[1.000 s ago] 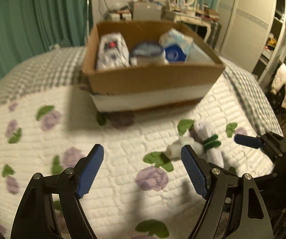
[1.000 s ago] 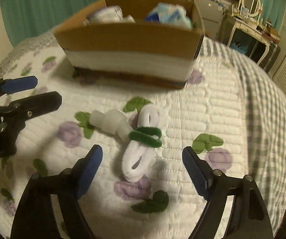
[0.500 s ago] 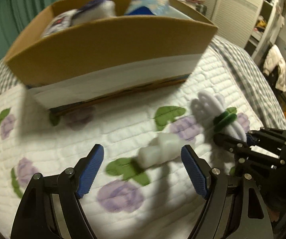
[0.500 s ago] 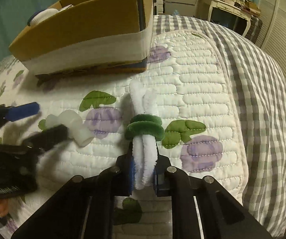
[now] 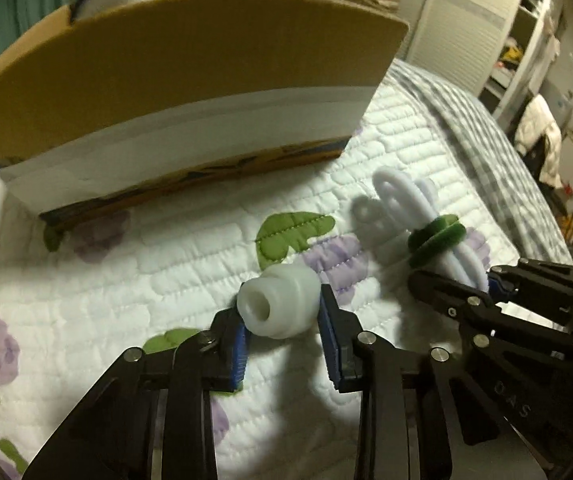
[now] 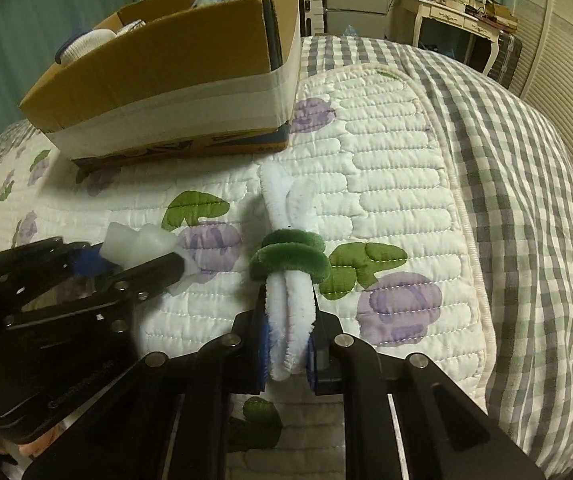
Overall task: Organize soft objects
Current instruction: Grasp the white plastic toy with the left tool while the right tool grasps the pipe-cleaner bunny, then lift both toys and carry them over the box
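Left gripper (image 5: pixel 282 334) fingers pinch squashy white tube (image 5: pixel 276 306); right gripper (image 6: pixel 288 350) fingers clamp fuzzy, light bundle (image 6: pixel 288 276) below green band, mid-bed.

We recorded dim, warm indoor light. A bright pool fell on the quilt (image 5: pixel 134 280) close to both cameras, fading outward. The cardboard box (image 5: pixel 190 80) looked soft with blur. Fisheye bending and dark corners framed both views.

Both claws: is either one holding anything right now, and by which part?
Left claw grips the white foam piece across its sides. Right claw clamps the white fuzzy bundle at its near end, below the green band.
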Demonstrator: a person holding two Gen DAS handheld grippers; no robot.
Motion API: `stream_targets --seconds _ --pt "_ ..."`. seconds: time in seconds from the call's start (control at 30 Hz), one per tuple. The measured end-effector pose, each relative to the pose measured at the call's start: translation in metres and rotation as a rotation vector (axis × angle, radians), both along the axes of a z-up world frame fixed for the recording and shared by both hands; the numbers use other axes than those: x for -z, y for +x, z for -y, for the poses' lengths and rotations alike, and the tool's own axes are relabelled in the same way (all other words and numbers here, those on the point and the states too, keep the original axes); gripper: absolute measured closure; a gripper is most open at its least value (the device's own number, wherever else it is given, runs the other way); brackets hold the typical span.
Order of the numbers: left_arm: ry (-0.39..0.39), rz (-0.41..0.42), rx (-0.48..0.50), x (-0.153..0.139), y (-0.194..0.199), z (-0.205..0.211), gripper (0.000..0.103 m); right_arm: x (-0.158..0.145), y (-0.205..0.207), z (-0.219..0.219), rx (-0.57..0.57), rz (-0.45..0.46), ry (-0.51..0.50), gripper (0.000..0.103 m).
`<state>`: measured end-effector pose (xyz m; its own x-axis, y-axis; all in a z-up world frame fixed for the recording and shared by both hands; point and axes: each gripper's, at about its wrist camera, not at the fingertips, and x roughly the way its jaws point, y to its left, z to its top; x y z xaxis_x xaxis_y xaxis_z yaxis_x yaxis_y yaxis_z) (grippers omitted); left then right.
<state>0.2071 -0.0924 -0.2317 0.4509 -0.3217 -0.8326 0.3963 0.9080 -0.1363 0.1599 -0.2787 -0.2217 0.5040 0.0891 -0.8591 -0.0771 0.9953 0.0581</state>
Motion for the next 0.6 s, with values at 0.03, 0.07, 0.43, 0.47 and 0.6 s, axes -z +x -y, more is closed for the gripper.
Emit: stream_targets --seconds 0.03,0.07,0.43,0.47,0.6 --pt "-0.005 0.001 -0.009 -0.002 -0.002 -0.003 0.074 -0.001 -0.001 -0.001 -0.001 0.005 -0.003 0.090" --pt "-0.009 0.004 -0.020 -0.006 -0.005 -0.008 0.074 -0.004 -0.005 -0.003 -0.004 0.013 -0.008 0.090" --pt "0.006 0.118 -0.098 -0.058 -0.054 -0.035 0.074 -0.041 -0.041 -0.028 -0.076 0.105 -0.072 0.090" --pt "0.007 0.131 -0.106 -0.063 -0.060 -0.036 0.074 -0.047 -0.047 -0.029 -0.081 0.117 -0.075 0.090" --pt "0.026 0.201 -0.120 -0.085 -0.082 -0.048 0.074 -0.071 -0.069 -0.037 -0.093 0.158 -0.081 0.090"
